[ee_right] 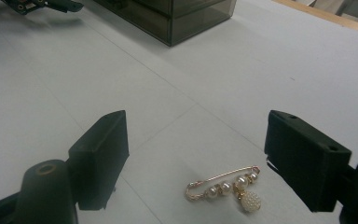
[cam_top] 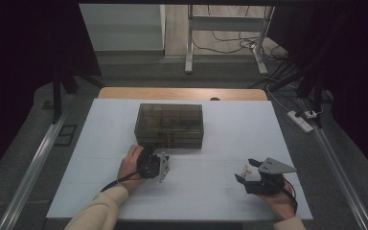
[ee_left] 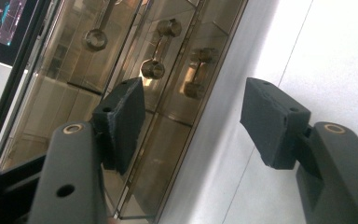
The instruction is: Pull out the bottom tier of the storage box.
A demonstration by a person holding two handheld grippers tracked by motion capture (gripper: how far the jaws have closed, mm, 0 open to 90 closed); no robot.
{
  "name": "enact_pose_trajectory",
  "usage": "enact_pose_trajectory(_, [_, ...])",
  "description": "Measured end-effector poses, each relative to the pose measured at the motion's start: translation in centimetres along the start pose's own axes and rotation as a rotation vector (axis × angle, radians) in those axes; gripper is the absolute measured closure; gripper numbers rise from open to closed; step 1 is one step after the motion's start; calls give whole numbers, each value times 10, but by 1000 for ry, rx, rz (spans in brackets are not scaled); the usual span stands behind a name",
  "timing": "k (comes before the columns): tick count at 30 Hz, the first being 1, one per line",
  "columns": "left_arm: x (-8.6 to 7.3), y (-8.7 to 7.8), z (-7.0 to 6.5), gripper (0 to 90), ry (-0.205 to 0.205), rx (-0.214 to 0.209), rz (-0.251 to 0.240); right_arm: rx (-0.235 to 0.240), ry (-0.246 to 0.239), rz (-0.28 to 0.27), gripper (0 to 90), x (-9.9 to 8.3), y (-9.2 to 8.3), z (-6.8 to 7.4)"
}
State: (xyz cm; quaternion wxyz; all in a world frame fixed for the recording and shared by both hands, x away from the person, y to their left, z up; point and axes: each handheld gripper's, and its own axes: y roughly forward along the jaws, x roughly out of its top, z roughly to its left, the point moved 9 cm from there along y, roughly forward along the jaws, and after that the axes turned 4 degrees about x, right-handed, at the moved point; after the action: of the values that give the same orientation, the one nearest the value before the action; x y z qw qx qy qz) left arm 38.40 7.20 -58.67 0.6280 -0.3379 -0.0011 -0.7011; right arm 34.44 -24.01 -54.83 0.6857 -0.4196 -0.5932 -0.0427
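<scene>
- Smoked transparent box is sitting toward the far middle of the white table, lid down, its long front facing the person.
- Small gold drawer knobs are showing on that front face; in the left gripper view they are lying just beyond the jaws.
- Left gripper is hovering just in front of the box's front face, near its left half, rolled onto its side. Its jaws are standing apart with nothing between the pads; one pad is overlapping the box front in the picture, whether touching I cannot tell.
- Left hand is wrapping the gripper body, cream sleeve trailing to the near edge.
- Gold safety-pin brooch with pearls is lying flat on the table, between the right gripper's wide-open jaws, touching neither pad.
- Right gripper is resting low near the table's near right side, well apart from the box.
</scene>
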Motion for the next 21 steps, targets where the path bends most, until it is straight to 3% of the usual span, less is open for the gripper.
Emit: enact_pose_trajectory(21, [4, 7, -4, 465, 15, -4, 0, -2, -1, 0, 208, 0, 0, 0])
